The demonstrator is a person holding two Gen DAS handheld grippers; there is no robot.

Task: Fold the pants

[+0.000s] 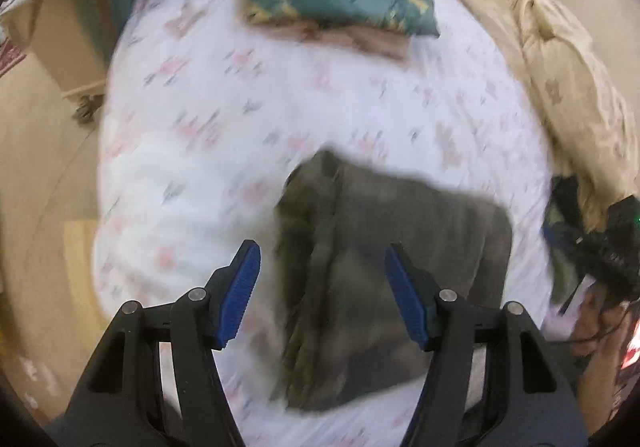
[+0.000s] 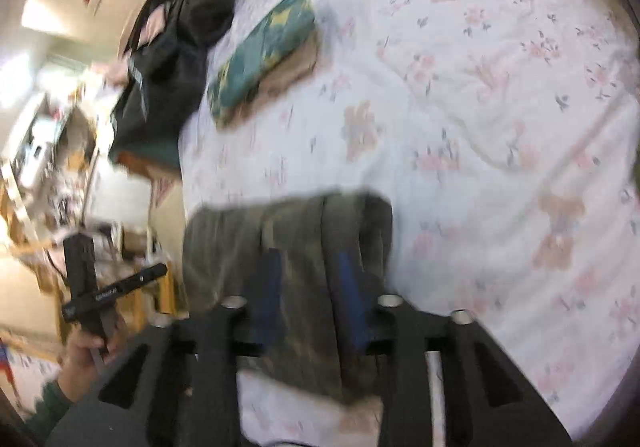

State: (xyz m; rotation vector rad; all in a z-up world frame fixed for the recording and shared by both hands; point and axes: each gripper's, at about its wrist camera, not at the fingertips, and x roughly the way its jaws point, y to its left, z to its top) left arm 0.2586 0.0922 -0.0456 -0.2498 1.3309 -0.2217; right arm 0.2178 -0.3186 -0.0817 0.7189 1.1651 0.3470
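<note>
Dark olive-grey pants point(image 1: 400, 207) lie folded into a rough rectangle on a white floral bedsheet point(image 1: 200, 107). My left gripper point(image 1: 322, 249) hangs over the left part of the pants, open, its blue pads point(image 1: 246, 279) wide apart and holding nothing. In the right wrist view the same pants point(image 2: 288, 223) lie near the bed's left edge. My right gripper point(image 2: 308, 257) is just above them, blurred, with a clear gap between its blue pads point(image 2: 268, 287). The fabric shows through that gap, and the pads do not press on it.
A folded teal-and-yellow garment point(image 1: 340, 3) point(image 2: 264, 51) rests on a beige folded piece farther up the bed. A beige comforter point(image 1: 560, 67) is bunched along the right side. A black bag point(image 2: 168, 67) hangs off the bed's edge. A hand point(image 2: 84, 351) grips a black handle.
</note>
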